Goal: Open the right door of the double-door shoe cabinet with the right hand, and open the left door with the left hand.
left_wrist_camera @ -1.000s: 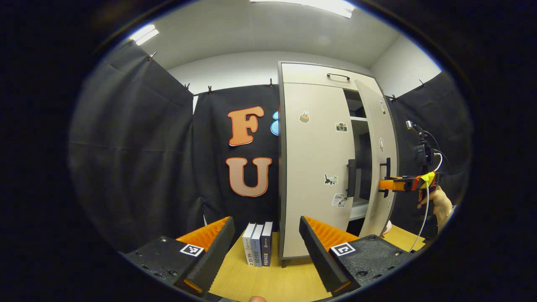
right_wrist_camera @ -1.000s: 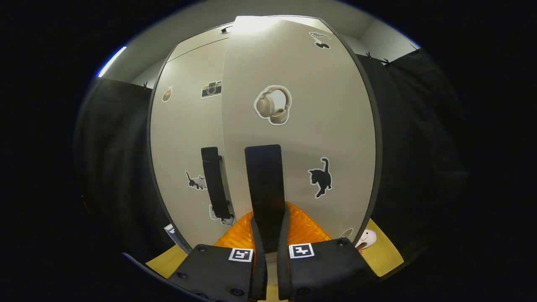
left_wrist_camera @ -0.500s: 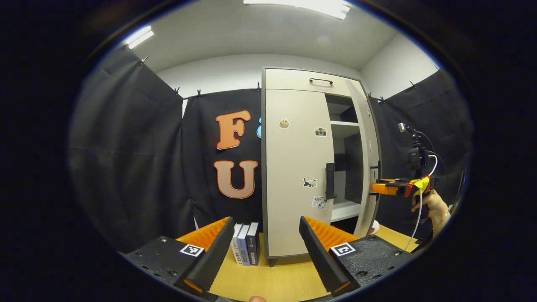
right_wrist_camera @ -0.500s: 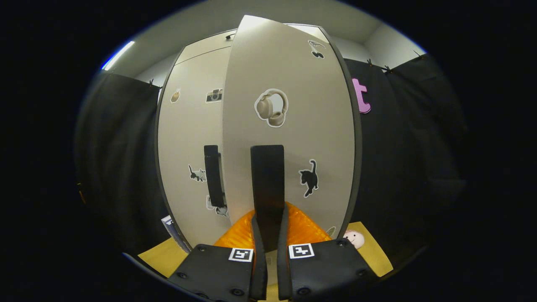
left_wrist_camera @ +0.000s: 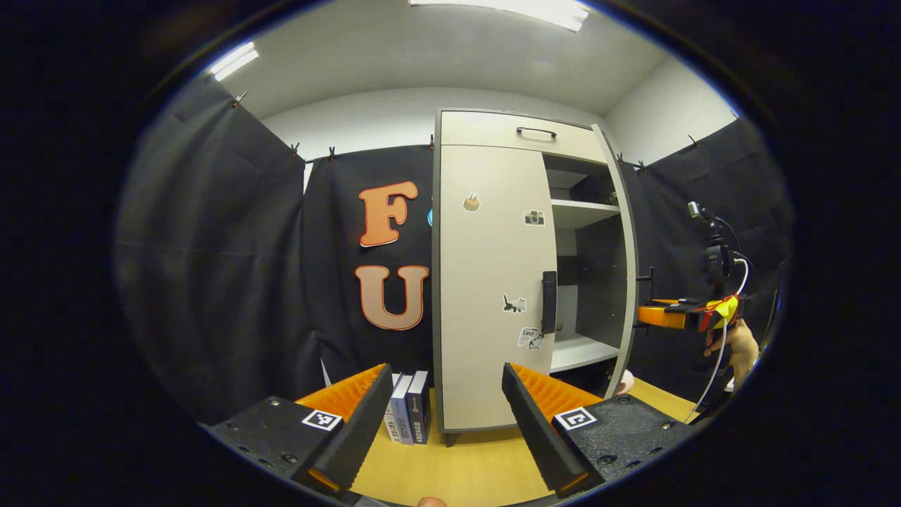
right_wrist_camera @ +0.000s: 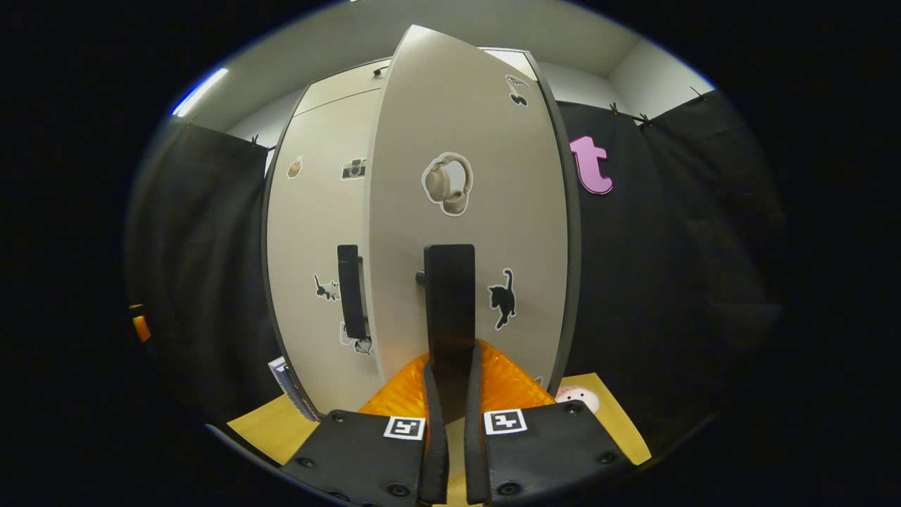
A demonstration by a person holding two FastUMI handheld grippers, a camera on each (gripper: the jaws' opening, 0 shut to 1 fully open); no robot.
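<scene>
The pale shoe cabinet (left_wrist_camera: 486,134) stands on a wooden table. Its left door (left_wrist_camera: 489,282) is closed, with a black vertical handle (left_wrist_camera: 548,303). The right door (left_wrist_camera: 628,267) is swung wide and shows edge-on in the left gripper view, baring dark shelves (left_wrist_camera: 584,211). My right gripper (right_wrist_camera: 450,394) is shut on the right door's black handle (right_wrist_camera: 449,296), and it shows farther off (left_wrist_camera: 646,315) with a hand behind it. The right door's face (right_wrist_camera: 486,211) and the left door (right_wrist_camera: 317,232) show in the right gripper view. My left gripper (left_wrist_camera: 447,415) hangs open, well short of the cabinet.
Several books (left_wrist_camera: 407,417) stand upright on the table (left_wrist_camera: 457,472) left of the cabinet. A small pink toy (right_wrist_camera: 578,400) lies by the cabinet's right foot. Black cloth walls close in behind and on both sides.
The right door has swung farther open with my right gripper on its handle. More of the inner shelves shows now. My left gripper has stayed open and drifted slightly.
</scene>
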